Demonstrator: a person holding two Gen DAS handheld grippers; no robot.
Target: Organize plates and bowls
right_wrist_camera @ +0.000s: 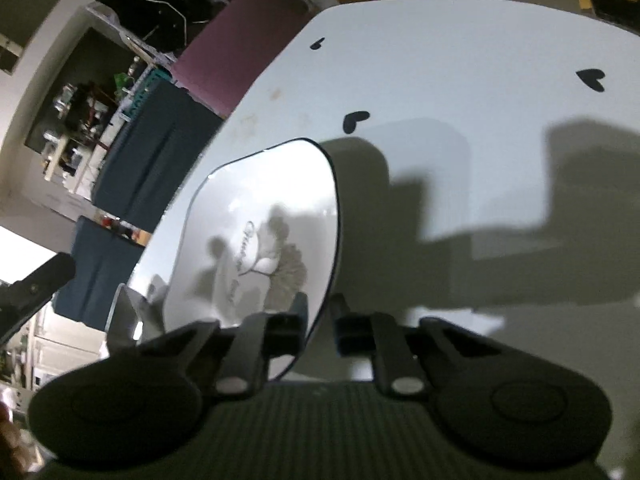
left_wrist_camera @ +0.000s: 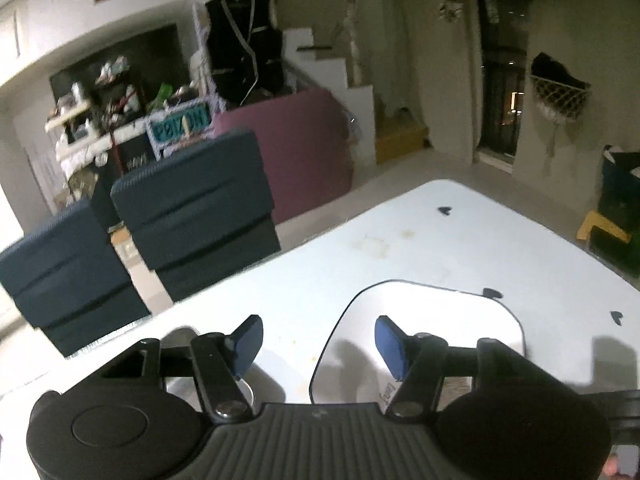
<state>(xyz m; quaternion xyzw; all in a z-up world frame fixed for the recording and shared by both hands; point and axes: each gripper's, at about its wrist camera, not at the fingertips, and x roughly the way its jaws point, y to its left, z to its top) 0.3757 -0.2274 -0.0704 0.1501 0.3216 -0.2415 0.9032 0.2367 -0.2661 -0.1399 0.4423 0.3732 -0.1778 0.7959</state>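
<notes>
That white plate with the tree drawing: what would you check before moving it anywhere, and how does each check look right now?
1. Right gripper jaws closed on the white plate rim: ok.
2. Plate lifted off the white table: appears tilted and raised, ok.
3. Grip secure: cannot tell, only the rim edge is pinched.
4. Left gripper free to help: ok, jaws open, holding nothing.
5. Metal dish beside the plate out of the way: cannot tell, mostly hidden.
6. Landing spot on the table bare: ok, only heart marks.
</notes>
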